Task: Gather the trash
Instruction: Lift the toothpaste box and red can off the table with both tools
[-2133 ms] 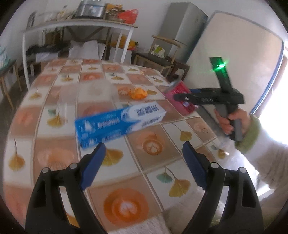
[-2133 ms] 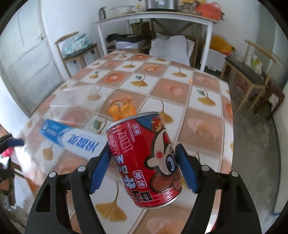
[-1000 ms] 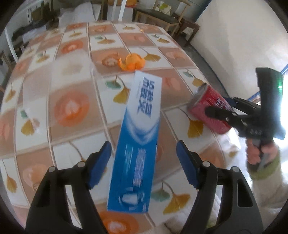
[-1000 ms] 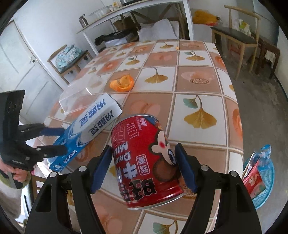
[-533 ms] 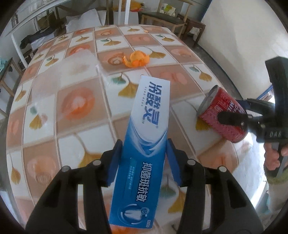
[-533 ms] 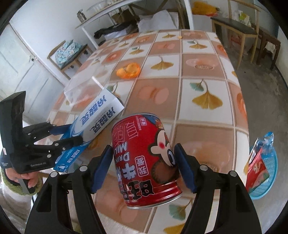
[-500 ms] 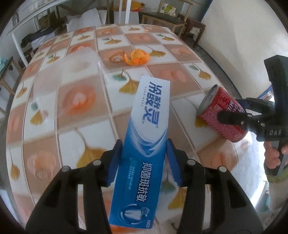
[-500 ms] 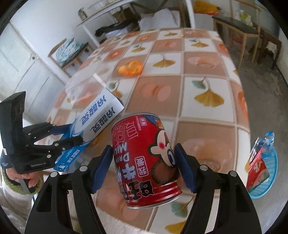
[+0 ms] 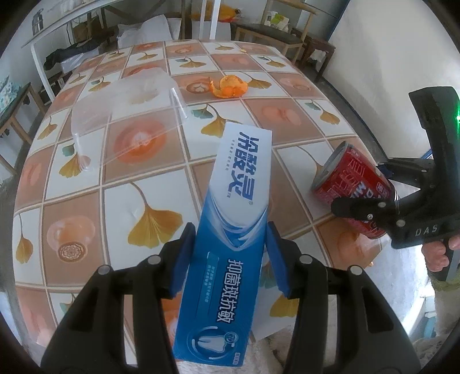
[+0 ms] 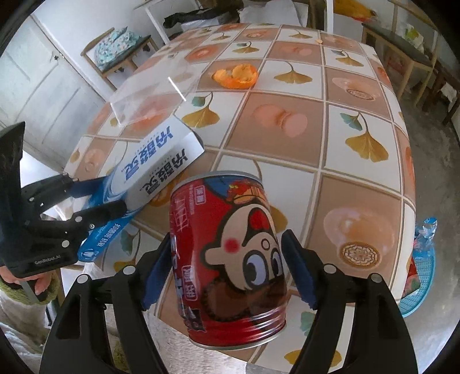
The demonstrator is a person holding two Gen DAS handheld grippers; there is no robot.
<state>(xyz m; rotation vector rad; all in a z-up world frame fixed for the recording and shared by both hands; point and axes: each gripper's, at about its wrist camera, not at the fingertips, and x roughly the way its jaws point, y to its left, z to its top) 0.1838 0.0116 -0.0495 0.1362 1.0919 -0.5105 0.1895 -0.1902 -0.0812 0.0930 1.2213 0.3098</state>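
My left gripper [image 9: 230, 256] is shut on a blue and white toothpaste box [image 9: 230, 230] and holds it above the table's near edge; the box also shows in the right wrist view [image 10: 155, 164]. My right gripper [image 10: 227, 270] is shut on a red drink can [image 10: 230, 250] with a cartoon face, held above the table edge; the can shows at the right of the left wrist view [image 9: 353, 195]. An orange peel [image 9: 230, 86] lies further back on the table. A clear plastic box [image 9: 123, 97] sits on the table at the left.
The table [image 9: 138, 178] has a tiled cloth with ginkgo leaves. A blue basket [image 10: 419, 279] with wrappers stands on the floor at the right. Chairs [image 9: 267, 31] and a white shelf [image 9: 72, 26] stand behind the table.
The left gripper closed on the toothpaste box about a second ago and has lifted it. Both grippers have drawn back slightly toward the table's near edge, with the can still held.
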